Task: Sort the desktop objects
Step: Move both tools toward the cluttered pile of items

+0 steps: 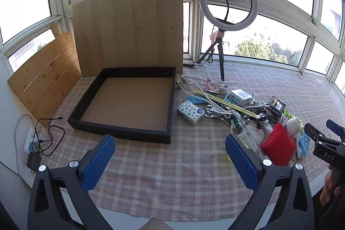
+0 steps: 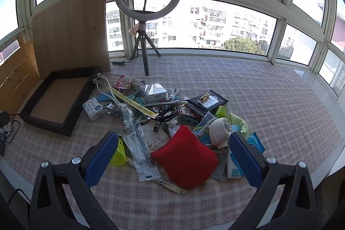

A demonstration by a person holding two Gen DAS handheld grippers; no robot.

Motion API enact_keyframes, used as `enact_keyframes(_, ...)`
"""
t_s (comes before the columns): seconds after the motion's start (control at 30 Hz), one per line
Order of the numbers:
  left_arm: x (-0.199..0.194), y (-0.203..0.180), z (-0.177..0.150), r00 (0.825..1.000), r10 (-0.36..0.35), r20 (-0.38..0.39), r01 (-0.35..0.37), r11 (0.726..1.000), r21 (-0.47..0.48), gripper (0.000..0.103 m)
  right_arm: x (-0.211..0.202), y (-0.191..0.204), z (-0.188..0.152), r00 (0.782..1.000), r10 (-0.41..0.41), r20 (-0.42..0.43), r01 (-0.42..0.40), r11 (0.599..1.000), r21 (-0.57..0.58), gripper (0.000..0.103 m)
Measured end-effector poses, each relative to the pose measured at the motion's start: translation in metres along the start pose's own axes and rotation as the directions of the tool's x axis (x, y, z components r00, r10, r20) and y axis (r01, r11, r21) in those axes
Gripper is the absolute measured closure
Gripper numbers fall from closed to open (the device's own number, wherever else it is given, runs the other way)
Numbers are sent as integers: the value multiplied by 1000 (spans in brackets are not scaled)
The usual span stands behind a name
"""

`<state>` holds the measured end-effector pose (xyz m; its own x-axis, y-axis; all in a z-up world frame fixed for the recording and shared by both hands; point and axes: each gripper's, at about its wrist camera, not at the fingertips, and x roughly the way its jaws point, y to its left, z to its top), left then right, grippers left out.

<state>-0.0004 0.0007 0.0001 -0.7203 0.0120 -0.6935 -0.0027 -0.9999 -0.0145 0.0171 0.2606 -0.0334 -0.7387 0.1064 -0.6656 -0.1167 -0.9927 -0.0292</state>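
A black tray with a brown floor [image 1: 170, 100] lies on the checked cloth, empty; it also shows in the right wrist view [image 2: 71, 115]. A heap of small objects lies to its right: a red pouch [image 2: 185, 156] [image 1: 278, 143], a dotted tissue pack [image 1: 190, 111] [image 2: 93, 108], a yellow ruler [image 2: 133, 104], a white box [image 2: 155, 91], a dark packet [image 2: 208, 100], cables. My left gripper [image 1: 170, 156] is open over bare cloth in front of the tray. My right gripper [image 2: 172, 156] is open, its jaws either side of the red pouch, above it.
A ring light on a tripod [image 1: 224, 14] stands behind the heap. Wooden boards [image 1: 129, 29] lean against the windows behind the tray. A power strip with black cables [image 1: 32, 141] lies at the left edge. The right gripper's body [image 1: 323, 143] shows at the right of the left wrist view.
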Motion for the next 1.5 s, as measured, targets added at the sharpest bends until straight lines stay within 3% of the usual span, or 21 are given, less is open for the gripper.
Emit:
enact_keyframes(0.63,19,-16,5,994,-103,-30,104,994,34,1,-2,-20,-2,997,-71,15,70,997,35,0)
enact_keyframes(0.7,24,-19,4,993,-110,-48,112,993,39,9,-3,-25,-2,998,-67,16,66,997,38,0)
enact_keyframes(0.8,32,-25,1,991,-112,-78,116,991,59,10,-4,-32,-4,998,-59,22,58,997,44,0)
enact_keyframes(0.93,41,-32,-5,979,-160,-125,167,985,52,14,-8,-47,-7,998,-30,46,26,995,94,0)
enact_keyframes(1.0,45,-36,-8,979,-155,-136,164,985,58,21,-8,-54,-10,999,1,54,-7,994,109,0)
enact_keyframes(1.2,62,-48,-19,962,-175,-211,196,977,81,39,16,-70,-21,998,46,-35,-43,996,78,0)
enact_keyframes(1.37,74,-57,-26,953,-185,-239,215,971,106,39,35,-95,-36,987,125,-100,-109,983,147,1)
enact_keyframes(1.5,85,-69,-26,953,-180,-244,220,964,148,39,51,-101,-40,974,184,-136,-166,977,131,12)
